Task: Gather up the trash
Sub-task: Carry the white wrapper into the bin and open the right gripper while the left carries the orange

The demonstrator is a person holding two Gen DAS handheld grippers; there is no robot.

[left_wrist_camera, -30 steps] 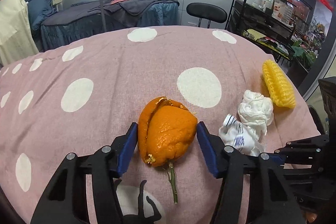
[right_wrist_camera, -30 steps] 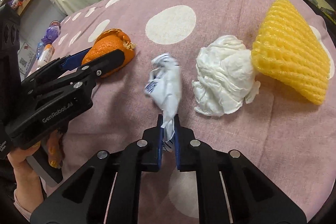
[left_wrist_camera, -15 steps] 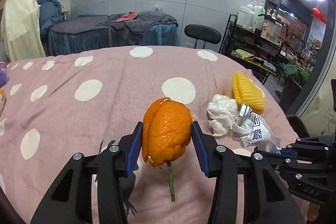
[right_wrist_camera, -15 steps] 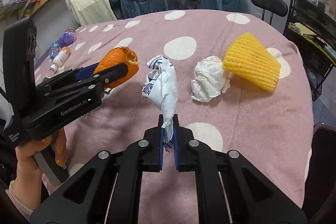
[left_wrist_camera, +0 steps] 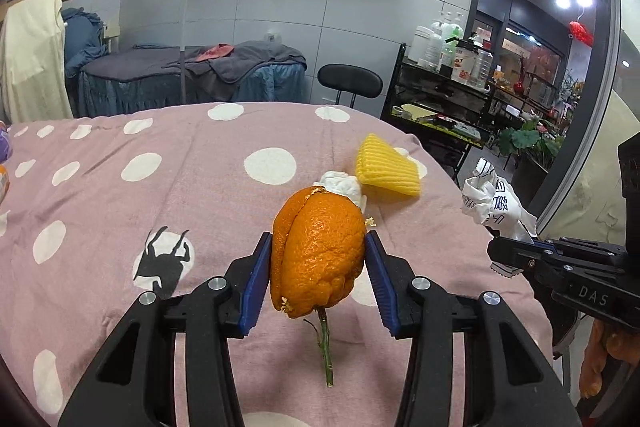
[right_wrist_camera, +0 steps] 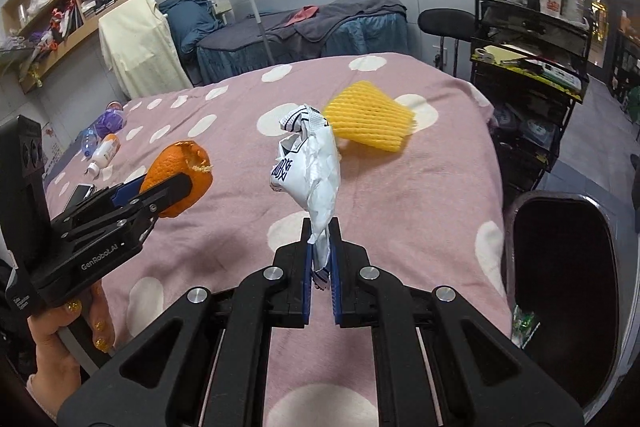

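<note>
Two pieces of trash are riding in the air at once: the left gripper [left_wrist_camera: 318,269] is clamping an orange peel [left_wrist_camera: 316,251] between its blue pads, jaws about half spread around the husk, a green stem dangling beneath it, while the right gripper [right_wrist_camera: 320,267] is pinching the tail of a crumpled white wrapper [right_wrist_camera: 310,167] with dark print, jaws almost fully closed on it. Both are hanging above the pink polka-dot cloth [left_wrist_camera: 120,227] covering the counter. Lying on that cloth beyond them are a yellow foam fruit net [right_wrist_camera: 368,121] and, just beside it, a wadded white tissue [left_wrist_camera: 344,185], partly hidden behind the peel in the left view. A dark bin [right_wrist_camera: 560,291] is standing off the counter's right edge. A hand [right_wrist_camera: 60,347] is gripping the left tool's handle.
</note>
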